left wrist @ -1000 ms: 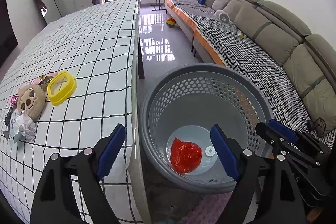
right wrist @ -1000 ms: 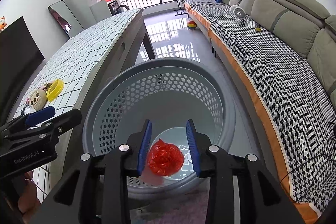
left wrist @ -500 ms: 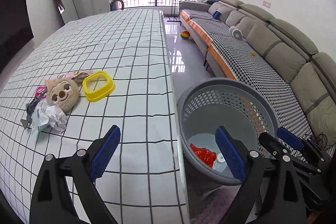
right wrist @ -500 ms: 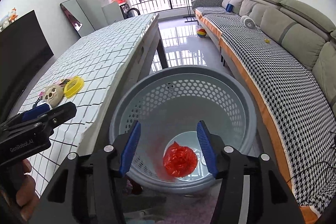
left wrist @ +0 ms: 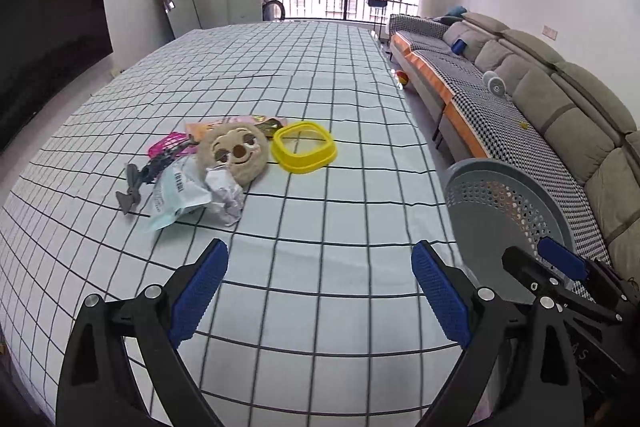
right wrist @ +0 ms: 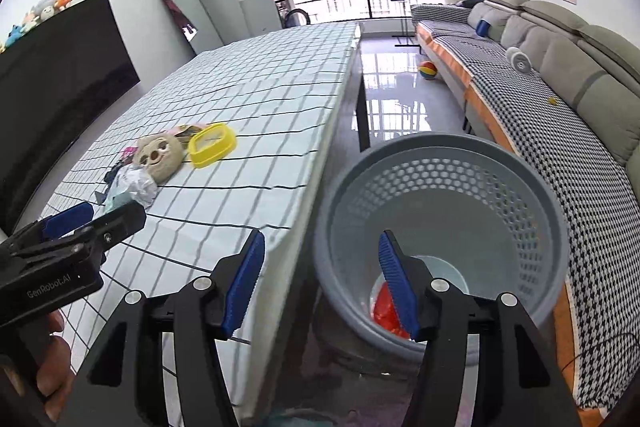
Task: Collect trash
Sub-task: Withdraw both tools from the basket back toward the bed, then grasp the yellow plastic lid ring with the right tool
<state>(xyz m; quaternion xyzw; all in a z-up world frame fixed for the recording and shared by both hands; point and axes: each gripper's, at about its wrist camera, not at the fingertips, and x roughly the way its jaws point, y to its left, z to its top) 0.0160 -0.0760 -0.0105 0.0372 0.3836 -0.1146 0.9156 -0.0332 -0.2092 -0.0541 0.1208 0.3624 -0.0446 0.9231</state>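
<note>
A grey perforated basket (right wrist: 440, 163) stands on the floor beside the table, with a red crumpled wrapper (right wrist: 384, 307) at its bottom. It also shows in the left wrist view (left wrist: 516, 211). On the checked tablecloth lies a pile: a crumpled white wrapper (left wrist: 192, 195), a pink wrapper (left wrist: 168, 141), an orange packet (left wrist: 236, 121), a sloth plush face (left wrist: 236, 153) and a yellow ring (left wrist: 304, 147). My left gripper (left wrist: 318, 291) is open and empty over the table, short of the pile. My right gripper (right wrist: 320, 283) is open and empty above the table edge and basket.
A dark grey toy (left wrist: 138, 179) lies at the pile's left. A grey sofa (right wrist: 560, 75) with a houndstooth cover runs along the right. A ball (right wrist: 428, 70) lies on the glossy floor. A black TV (right wrist: 52, 75) stands at the left.
Both grippers have lifted and swung left, from over the basket toward the table. My right gripper has opened wider. The red wrapper stays in the basket.
</note>
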